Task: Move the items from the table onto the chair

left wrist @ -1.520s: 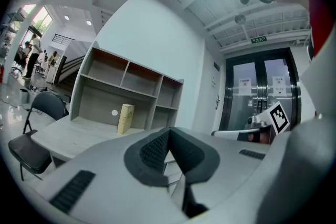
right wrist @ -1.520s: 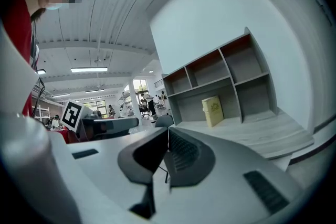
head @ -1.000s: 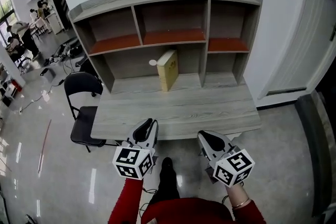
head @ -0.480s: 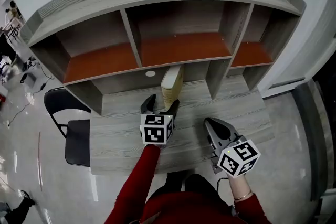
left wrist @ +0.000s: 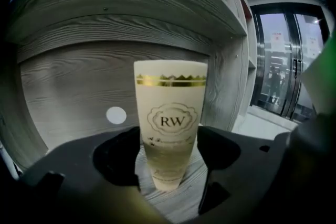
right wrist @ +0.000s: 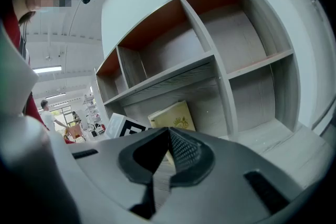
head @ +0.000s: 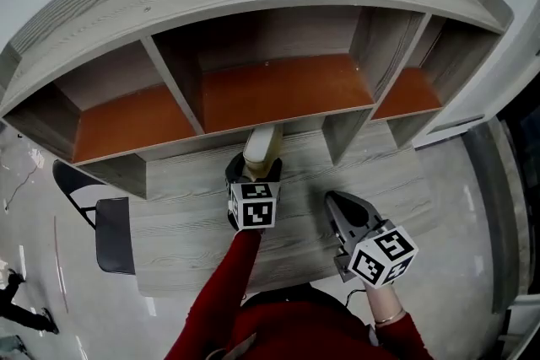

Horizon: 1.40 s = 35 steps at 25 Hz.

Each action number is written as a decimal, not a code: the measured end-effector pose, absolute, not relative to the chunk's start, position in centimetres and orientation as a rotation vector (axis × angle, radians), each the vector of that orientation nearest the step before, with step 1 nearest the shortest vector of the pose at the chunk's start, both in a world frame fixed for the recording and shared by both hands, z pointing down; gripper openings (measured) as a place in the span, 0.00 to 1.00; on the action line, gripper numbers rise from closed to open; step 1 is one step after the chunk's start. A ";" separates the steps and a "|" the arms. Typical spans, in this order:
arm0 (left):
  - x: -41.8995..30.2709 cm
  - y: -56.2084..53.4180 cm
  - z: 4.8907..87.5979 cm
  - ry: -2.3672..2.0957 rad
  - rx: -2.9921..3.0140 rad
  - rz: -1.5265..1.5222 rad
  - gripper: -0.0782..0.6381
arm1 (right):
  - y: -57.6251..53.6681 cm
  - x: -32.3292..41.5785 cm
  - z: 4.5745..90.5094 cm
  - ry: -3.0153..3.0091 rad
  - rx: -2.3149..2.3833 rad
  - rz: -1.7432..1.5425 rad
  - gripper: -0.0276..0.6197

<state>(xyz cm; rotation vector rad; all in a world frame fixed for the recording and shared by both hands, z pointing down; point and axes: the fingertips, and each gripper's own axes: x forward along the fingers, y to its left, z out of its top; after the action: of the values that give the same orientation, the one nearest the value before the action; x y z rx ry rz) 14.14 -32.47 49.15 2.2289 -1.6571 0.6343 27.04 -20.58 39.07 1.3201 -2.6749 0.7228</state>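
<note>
A tall cream box (left wrist: pixel 170 123) with gold trim and the letters RW stands upright on the grey wooden table (head: pixel 194 223), at the mouth of the shelf's lower middle compartment. My left gripper (head: pixel 253 169) is stretched out to it, open, with one black jaw on each side of the box's lower part (left wrist: pixel 169 165). I cannot see the pads pressing on it. My right gripper (head: pixel 337 202) hovers over the table's right part, shut and empty, its jaw tips meeting in the right gripper view (right wrist: pixel 168 136). The same box (right wrist: pixel 176 115) shows there behind them.
A black chair (head: pixel 110 232) stands at the table's left end. The shelf unit (head: pixel 278 88) with orange-brown boards rises along the table's back; its compartments are bare. A white round mark (left wrist: pixel 116 115) is on the back panel left of the box.
My left gripper went from the table's near edge forward to the box, and its jaws opened around it. The right gripper moved up over the table. The head view came closer to the shelf.
</note>
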 end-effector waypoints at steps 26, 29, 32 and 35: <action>-7.3 -0.8 36.7 -2.352 1.598 0.297 0.43 | -13.7 9.5 38.2 -2.927 0.385 0.737 0.06; -11.5 3.6 35.6 -2.465 1.469 0.280 0.43 | -10.8 5.3 37.5 -2.933 0.227 0.711 0.06; -15.5 7.3 35.0 -2.526 1.413 0.268 0.43 | -7.6 1.1 37.0 -2.928 0.134 0.679 0.06; -19.5 9.9 35.1 -2.549 1.407 0.247 0.43 | -4.9 -3.6 36.9 -2.932 0.079 0.626 0.06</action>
<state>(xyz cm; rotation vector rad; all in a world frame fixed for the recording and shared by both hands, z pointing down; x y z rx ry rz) -19.53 9.86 35.13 1.4068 -2.5489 0.2469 -3.61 -4.90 36.86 0.0792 -2.9323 0.6263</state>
